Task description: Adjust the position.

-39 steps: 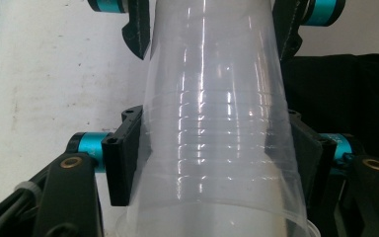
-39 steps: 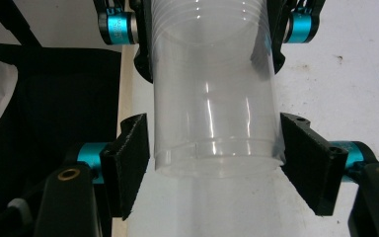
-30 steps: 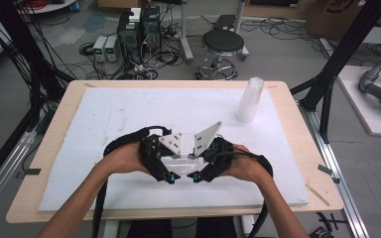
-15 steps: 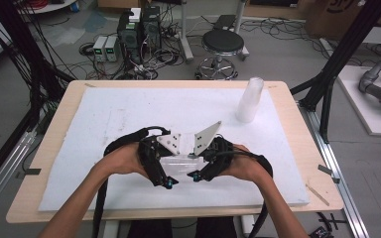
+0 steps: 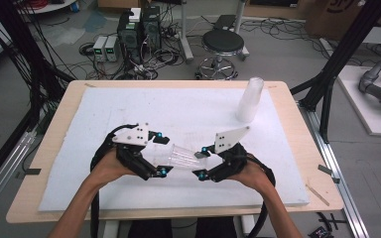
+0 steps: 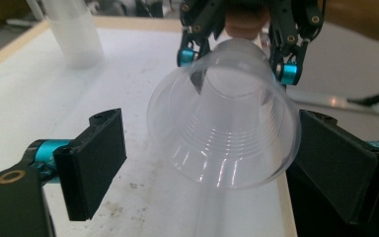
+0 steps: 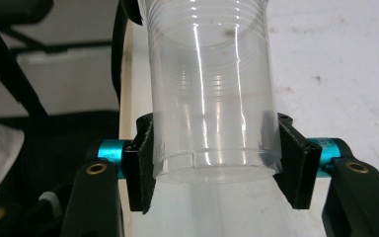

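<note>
White foam mat on your wooden table. Near centre: your left gripper, jaws apart around the rim of a clear cup; your right gripper, clamped on its base. Far right: cup stack, upside down.

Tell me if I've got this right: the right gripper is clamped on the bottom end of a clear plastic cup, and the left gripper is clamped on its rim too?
Not quite. The left gripper is open: the left gripper view shows a gap between one jaw and the cup's rim. The right gripper does clamp the cup's bottom end.
</note>
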`<state>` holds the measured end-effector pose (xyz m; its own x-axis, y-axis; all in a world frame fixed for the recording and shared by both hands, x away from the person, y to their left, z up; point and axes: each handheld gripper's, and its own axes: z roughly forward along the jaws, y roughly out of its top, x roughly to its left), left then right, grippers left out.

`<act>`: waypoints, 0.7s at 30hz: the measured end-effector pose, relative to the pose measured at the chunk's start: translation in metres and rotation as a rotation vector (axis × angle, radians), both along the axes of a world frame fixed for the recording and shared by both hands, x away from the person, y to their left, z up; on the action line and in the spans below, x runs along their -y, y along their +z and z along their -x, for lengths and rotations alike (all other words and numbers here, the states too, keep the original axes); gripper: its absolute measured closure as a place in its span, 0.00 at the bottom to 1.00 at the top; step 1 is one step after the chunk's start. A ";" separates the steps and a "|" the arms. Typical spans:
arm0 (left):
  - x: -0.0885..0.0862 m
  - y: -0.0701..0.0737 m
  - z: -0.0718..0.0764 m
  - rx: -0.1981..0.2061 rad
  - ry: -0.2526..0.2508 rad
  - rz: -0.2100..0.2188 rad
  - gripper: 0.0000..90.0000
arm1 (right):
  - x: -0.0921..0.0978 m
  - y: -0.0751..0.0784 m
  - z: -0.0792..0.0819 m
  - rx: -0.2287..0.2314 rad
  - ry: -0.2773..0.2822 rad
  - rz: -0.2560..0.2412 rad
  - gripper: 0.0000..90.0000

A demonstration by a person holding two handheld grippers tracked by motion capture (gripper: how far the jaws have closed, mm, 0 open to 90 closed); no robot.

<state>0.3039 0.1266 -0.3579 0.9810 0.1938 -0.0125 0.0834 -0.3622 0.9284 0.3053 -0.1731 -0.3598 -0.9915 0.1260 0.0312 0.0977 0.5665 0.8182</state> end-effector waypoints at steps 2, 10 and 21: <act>-0.003 -0.003 0.001 -0.003 0.006 0.030 0.14 | 0.002 -0.002 0.001 -0.003 -0.008 -0.028 0.47; -0.016 -0.030 0.004 -0.032 0.016 0.232 0.13 | 0.009 -0.017 0.005 -0.001 -0.034 -0.206 0.47; -0.017 -0.043 0.006 -0.038 -0.002 0.301 0.13 | 0.009 -0.023 0.007 0.006 -0.019 -0.284 0.47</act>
